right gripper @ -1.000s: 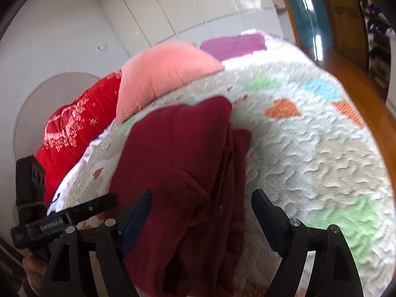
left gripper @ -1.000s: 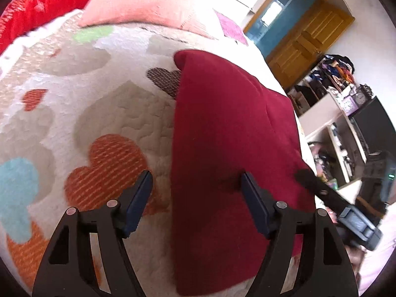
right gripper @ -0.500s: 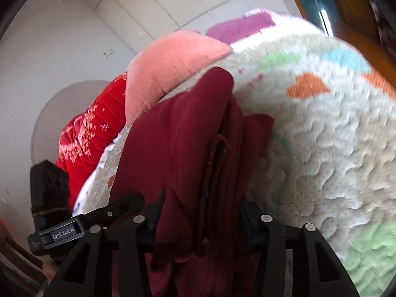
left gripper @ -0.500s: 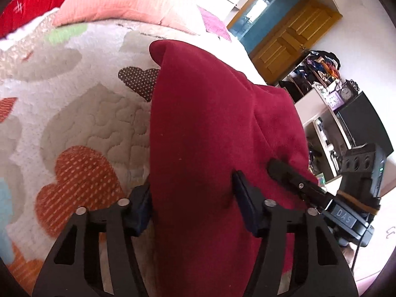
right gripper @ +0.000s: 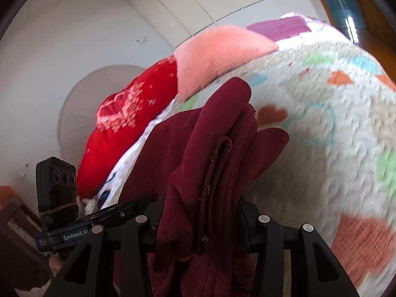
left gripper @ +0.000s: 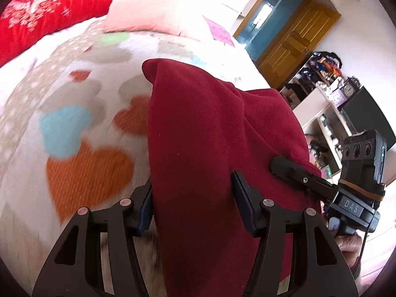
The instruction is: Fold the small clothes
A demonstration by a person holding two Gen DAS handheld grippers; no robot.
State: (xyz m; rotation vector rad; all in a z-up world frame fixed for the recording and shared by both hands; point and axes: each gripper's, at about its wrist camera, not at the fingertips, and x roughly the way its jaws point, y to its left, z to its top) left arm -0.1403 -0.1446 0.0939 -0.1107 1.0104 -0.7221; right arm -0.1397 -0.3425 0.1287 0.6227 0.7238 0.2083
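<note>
Slippage is the main risk: the left gripper and the right gripper each have jaws clenched on a near end of the dark red fleece garment, which drapes away over the heart-patterned quilted bed. Bunched layers on the right side could slide out unevenly. Open quilt lies left and far; the pale pink pillow and red cushion crowd the far edge.
</note>
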